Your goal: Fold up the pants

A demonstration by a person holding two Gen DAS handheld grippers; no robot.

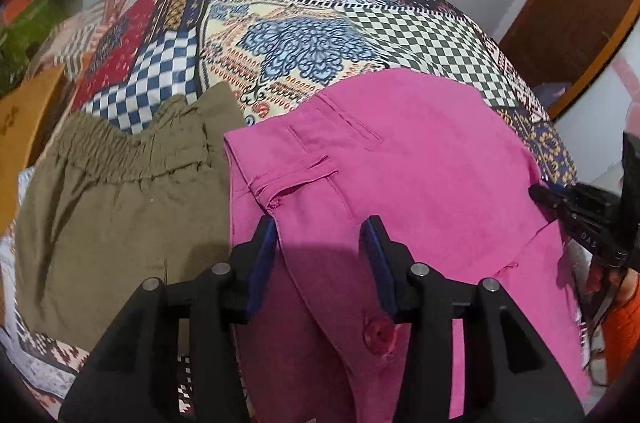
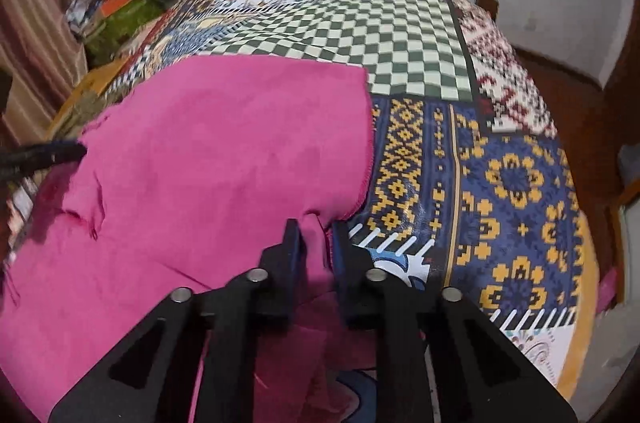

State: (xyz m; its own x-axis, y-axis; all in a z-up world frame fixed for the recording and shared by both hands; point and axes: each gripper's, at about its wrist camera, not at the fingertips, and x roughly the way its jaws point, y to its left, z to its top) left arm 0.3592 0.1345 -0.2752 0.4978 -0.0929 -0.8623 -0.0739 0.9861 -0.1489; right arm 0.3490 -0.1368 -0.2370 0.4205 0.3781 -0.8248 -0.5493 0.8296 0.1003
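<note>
- Two garments lay on the patterned bedcover (image 1: 304, 23): pink pants (image 1: 420, 163), with olive pants (image 1: 120, 191) beside them.
- Right gripper (image 2: 316, 235) pinched the pink pants' hem edge; left gripper (image 1: 322, 235) hung unclenched (waistband below).
- Bedcover beyond the pink pants lay bare.

Pink pants (image 1: 400, 159), folded, flat on bedspread (image 1: 304, 35)

The only readable text is the letters "DAS", printed in white on the right gripper (image 1: 538, 193) body.

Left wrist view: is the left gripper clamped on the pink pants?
No, the left gripper stands open over the pink cotton pants.
</note>
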